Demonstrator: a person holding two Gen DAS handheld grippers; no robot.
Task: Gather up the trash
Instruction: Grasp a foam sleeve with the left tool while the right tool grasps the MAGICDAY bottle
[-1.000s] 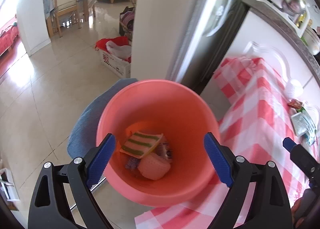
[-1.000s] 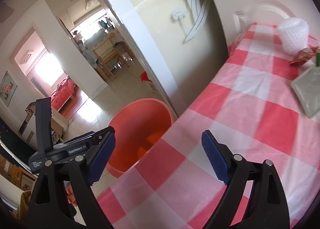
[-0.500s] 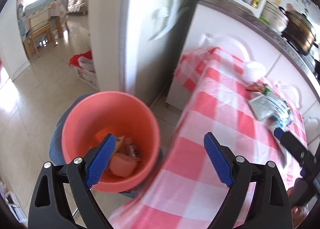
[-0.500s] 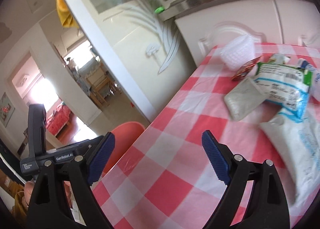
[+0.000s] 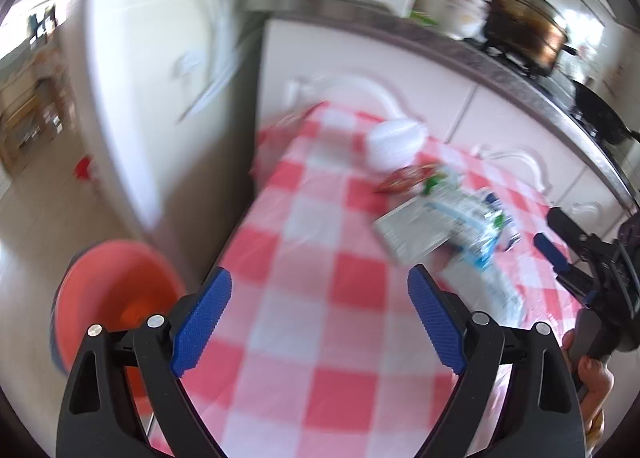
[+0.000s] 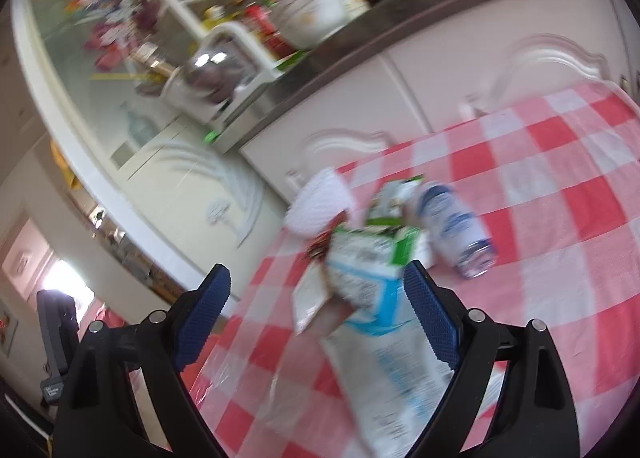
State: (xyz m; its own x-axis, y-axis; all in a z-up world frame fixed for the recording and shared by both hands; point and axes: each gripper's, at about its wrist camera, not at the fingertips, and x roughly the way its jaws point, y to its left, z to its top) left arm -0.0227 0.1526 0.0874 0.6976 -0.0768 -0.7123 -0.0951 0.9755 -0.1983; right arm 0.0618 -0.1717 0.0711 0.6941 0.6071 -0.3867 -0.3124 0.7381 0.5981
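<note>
Motion blur smears both wrist views over a desk (image 5: 320, 290) draped in a red-and-white checked cloth. The left claw (image 5: 318, 322) is spread wide with nothing between its blue pads, hovering above bare cloth; at 9 o'clock from it an orange bucket (image 5: 108, 290) stands on the floor beside the desk, its near rim cut off behind the claw's black frame and its contents too blurred to read. The trash lies at 1 o'clock: a white foam cup (image 5: 396, 142), a red snack wrapper (image 5: 404, 178), a grey foil pouch (image 5: 412, 234) and a blue-and-white plastic bag (image 5: 472, 226), edges running together. The right claw (image 6: 316, 310) is likewise released and empty, poised over the same heap: a green-and-white printed packet (image 6: 368, 258) lies between its pads but untouched, a blue-capped white bottle (image 6: 460, 230) on its side at 1 o'clock, a long clear bag (image 6: 396, 378) running out of frame at 6 o'clock. Print on every wrapper is illegible.
</note>
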